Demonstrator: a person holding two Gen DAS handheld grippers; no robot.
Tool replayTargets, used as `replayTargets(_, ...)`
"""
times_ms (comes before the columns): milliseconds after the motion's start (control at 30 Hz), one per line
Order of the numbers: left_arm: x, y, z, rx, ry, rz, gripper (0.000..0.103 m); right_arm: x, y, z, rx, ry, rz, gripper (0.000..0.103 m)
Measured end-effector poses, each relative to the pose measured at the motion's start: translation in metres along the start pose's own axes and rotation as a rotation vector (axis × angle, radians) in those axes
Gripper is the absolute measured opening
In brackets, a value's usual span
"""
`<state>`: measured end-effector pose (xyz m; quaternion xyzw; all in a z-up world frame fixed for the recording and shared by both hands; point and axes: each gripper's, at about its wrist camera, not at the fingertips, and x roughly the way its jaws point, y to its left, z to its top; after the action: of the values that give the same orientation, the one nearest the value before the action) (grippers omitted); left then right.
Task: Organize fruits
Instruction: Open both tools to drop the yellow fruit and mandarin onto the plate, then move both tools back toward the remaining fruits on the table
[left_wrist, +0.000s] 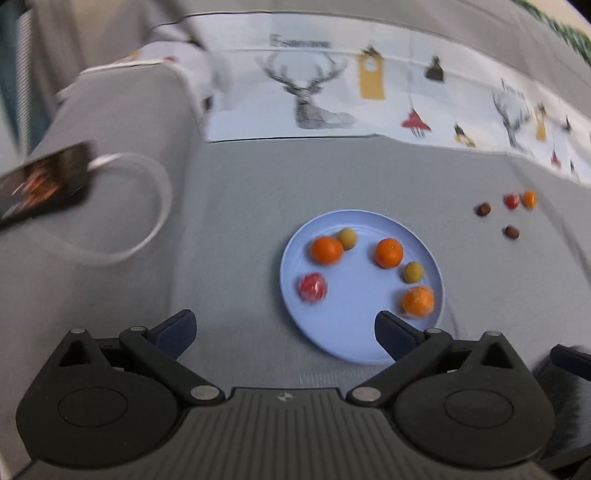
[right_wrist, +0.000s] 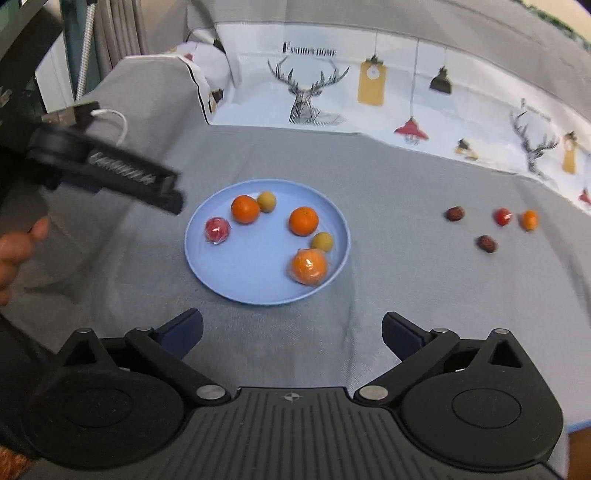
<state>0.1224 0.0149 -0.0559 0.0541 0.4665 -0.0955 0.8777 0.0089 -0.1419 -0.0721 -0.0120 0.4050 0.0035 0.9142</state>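
Observation:
A light blue plate (right_wrist: 207, 266) lies on the grey cloth and holds three oranges, two small yellow-green fruits and a red wrapped fruit (right_wrist: 218, 229). One orange (right_wrist: 309, 266) near the plate's front right is in clear wrap. The same plate (left_wrist: 347, 343) shows in the left wrist view. My left gripper (left_wrist: 284, 328) hangs open just before the plate's near rim, holding nothing. My right gripper (right_wrist: 291, 332) is open above bare cloth in front of the plate. Off to the right lie two dark red fruits (right_wrist: 455, 213), a small red one (right_wrist: 503, 216) and a small orange one (right_wrist: 529, 220).
A printed cloth with deer and lamps (right_wrist: 317, 99) rises behind the grey surface. A phone (left_wrist: 44, 181) with a white cable (left_wrist: 147, 221) sits at the left on a raised grey part. The left tool (right_wrist: 107, 170) and a hand (right_wrist: 18, 247) show at the left.

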Motion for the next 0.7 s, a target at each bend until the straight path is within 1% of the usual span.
replayTargets(33, -0.011, 0.002, -0.004, -0.023, -0.009, 0.000, 0.103, -0.009, 0.000, 0.000, -0.011, -0.021, -0.008, 0.102)
replayTargets(100, -0.032, 0.003, -0.011, -0.039, -0.050, -0.009, 0.103, -0.030, 0.001, 0.000, -0.029, -0.077, -0.020, 0.102)
replayTargets(200, -0.057, 0.003, -0.016, -0.014, -0.089, 0.008, 0.103, -0.053, 0.003, -0.002, -0.001, -0.138, -0.059, 0.102)
replayTargets(300, -0.084, 0.002, -0.023, 0.003, -0.130, 0.007, 0.103, -0.075, 0.007, -0.012, 0.015, -0.190, -0.074, 0.102)
replayTargets(400, -0.104, -0.004, -0.036, 0.007, -0.159, 0.007, 0.103, -0.096, 0.009, -0.025, -0.002, -0.232, -0.078, 0.102)
replayTargets(600, -0.139, -0.017, -0.069, 0.017, -0.198, -0.011, 0.103, -0.131, 0.009, -0.035, 0.004, -0.319, -0.092, 0.102)
replayTargets(700, -0.156, -0.019, -0.079, 0.031, -0.239, 0.009, 0.103, -0.141, 0.014, -0.041, -0.008, -0.344, -0.082, 0.102)
